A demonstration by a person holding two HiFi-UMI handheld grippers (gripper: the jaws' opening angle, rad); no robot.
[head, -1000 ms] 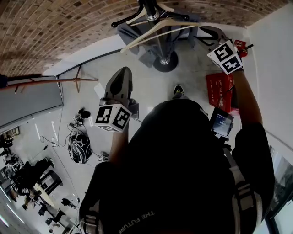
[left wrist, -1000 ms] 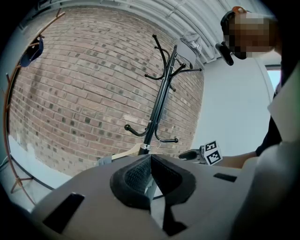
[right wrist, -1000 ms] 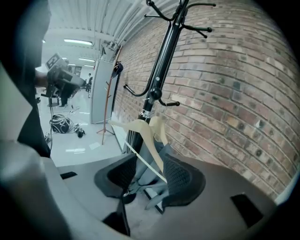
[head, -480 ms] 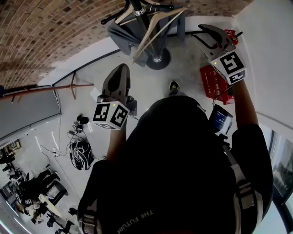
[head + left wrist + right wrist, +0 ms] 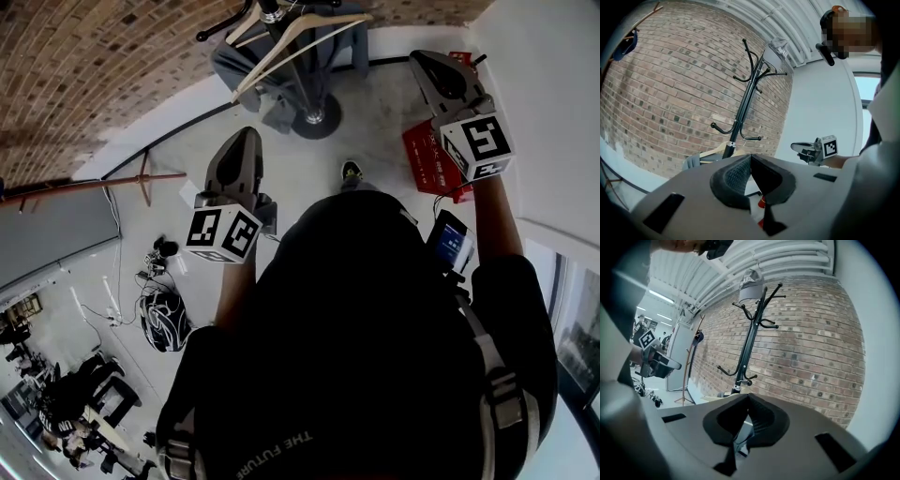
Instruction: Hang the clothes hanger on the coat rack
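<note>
The black coat rack [image 5: 314, 84] stands against the brick wall, with a grey cap [image 5: 751, 284] on its top. A pale wooden clothes hanger [image 5: 295, 42] hangs tilted from the rack, over a grey garment [image 5: 246, 66]. No gripper touches the hanger. My left gripper [image 5: 247, 134] points at the rack from short of it, with its jaws together and nothing between them. My right gripper [image 5: 419, 58] is raised to the right of the rack, shut and empty. The rack [image 5: 747, 98] rises ahead in the left gripper view, and the rack [image 5: 752, 329] does so too in the right gripper view.
A red box [image 5: 431, 159] lies on the floor at the right, near the white wall [image 5: 553, 112]. A wooden stand [image 5: 141, 178], cables and a dark helmet [image 5: 164, 319] are on the floor at the left. People sit far off at the lower left.
My right gripper's jaws have gone from open to shut, and it has risen away from the hanger's end. The hanger swung steeply on the rack and back. The left gripper crept forward.
</note>
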